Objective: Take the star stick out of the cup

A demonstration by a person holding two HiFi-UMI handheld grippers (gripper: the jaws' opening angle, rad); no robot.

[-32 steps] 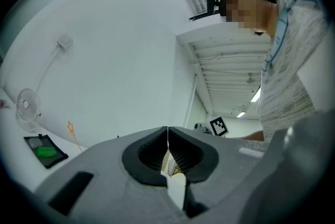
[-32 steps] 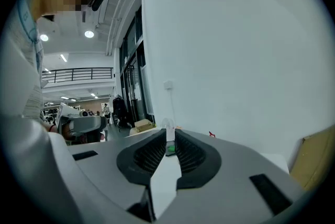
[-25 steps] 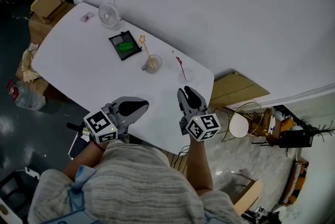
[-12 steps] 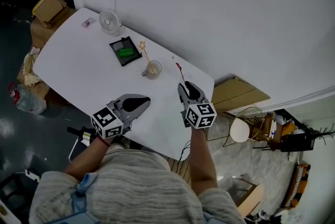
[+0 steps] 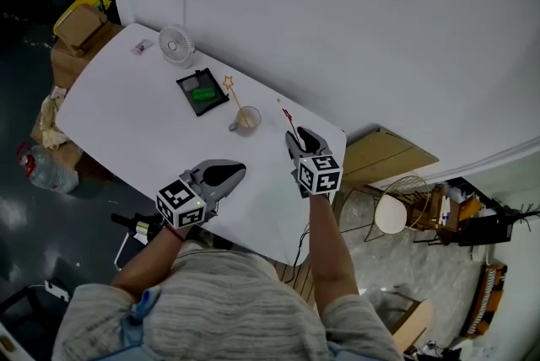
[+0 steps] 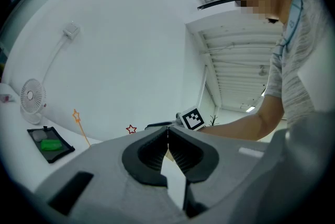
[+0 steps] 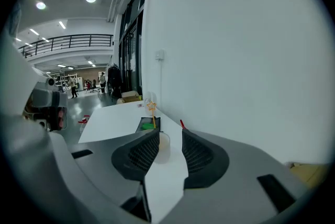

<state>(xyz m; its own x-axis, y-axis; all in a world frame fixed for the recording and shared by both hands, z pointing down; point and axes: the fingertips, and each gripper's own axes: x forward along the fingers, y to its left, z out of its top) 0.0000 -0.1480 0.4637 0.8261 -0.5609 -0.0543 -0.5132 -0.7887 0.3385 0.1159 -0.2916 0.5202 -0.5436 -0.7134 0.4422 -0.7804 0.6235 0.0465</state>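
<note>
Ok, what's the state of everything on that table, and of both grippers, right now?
cup: upright on the table.
yellow star stick: leaning in the cup, not yet out.
red star stick: upright, base hidden.
fan: upright.
left gripper: shut, empty.
right gripper: open, jaws have just been opening, gripping nothing.

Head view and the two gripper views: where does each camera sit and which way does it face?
Head view: on the person's head, looking steeply down at the white table; both forearms, left hand-held gripper and right hand-held gripper show.
Left gripper view: rides that gripper, looking level along its shut jaws toward the wall; the person's right arm shows.
Right gripper view: rides that gripper, looking slightly down along its jaws, just opening and empty, toward the clear round cup.
Shared: the yellow star stick appears in all three.
</note>
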